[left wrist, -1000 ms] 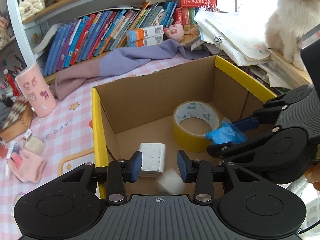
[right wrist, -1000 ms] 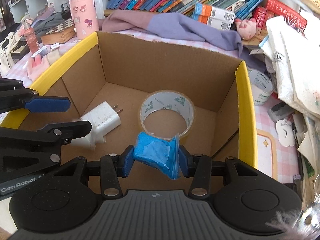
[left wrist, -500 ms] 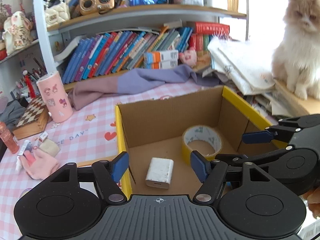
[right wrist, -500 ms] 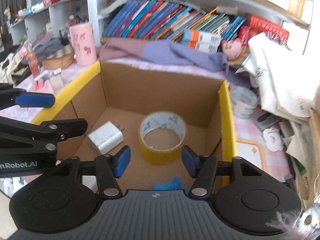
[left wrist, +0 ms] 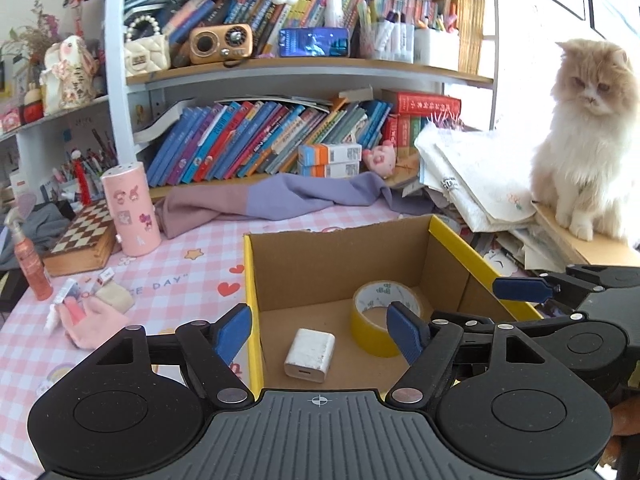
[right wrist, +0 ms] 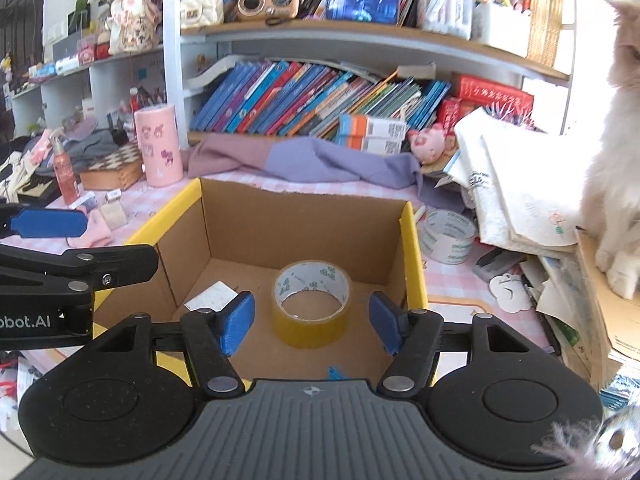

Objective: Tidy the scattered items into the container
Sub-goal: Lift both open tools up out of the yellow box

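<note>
- Left wrist view: I see the cardboard box [left wrist: 344, 256], brown inside with yellow edges, open on the pink checked tablecloth [left wrist: 192, 264].
- On its floor lies the white charger [left wrist: 309, 355], a rounded block lying flat, long axis running away from me, its port end facing the camera.
- Just right of it the roll of yellow tape [left wrist: 382, 322] lies flat, hole up.
- My left gripper [left wrist: 319, 334] is opening, fingers well apart, with nothing between them.
- Right wrist view: the tape [right wrist: 311, 304] lies mid-floor; the charger [right wrist: 210, 295] is by the left wall, half hidden.
- A blue scrap [right wrist: 335, 372] peeks out at the near edge; I think it's a wrapper, but little shows.
- My right gripper [right wrist: 312, 322] is opening too, fingers apart and empty.
- A second roll of tape [right wrist: 448, 236] lies outside, right of the box.
</note>
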{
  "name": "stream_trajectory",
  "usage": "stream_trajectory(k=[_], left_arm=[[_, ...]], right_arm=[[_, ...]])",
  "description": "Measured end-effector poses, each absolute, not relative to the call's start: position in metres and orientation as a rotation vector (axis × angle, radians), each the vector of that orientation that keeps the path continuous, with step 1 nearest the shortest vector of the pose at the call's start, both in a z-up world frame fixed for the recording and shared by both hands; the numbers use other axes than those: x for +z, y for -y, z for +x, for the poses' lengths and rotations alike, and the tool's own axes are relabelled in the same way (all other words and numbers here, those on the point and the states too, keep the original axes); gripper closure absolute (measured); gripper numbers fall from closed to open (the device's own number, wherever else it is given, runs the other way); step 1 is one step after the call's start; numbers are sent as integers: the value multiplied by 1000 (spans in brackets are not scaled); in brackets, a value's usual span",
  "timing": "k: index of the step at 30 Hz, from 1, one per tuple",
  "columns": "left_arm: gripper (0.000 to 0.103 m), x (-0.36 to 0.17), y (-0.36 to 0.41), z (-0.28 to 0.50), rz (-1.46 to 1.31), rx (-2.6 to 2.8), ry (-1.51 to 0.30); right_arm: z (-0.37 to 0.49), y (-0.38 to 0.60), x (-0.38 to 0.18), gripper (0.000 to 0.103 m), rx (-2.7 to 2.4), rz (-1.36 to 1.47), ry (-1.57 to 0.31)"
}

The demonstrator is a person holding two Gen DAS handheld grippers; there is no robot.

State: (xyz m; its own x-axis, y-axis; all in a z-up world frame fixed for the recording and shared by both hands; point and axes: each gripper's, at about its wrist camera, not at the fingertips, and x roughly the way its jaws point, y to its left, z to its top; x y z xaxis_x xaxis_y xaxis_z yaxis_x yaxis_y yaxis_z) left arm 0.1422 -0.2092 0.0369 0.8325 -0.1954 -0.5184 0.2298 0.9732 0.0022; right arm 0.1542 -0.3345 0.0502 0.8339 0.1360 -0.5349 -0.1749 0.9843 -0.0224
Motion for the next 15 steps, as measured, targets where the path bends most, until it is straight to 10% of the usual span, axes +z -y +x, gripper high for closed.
stream_trajectory(k=[15], left_arm=[[27,27,197,115,15,-169,-575]], right_arm=[[118,328,41,37,138,-43,-538]])
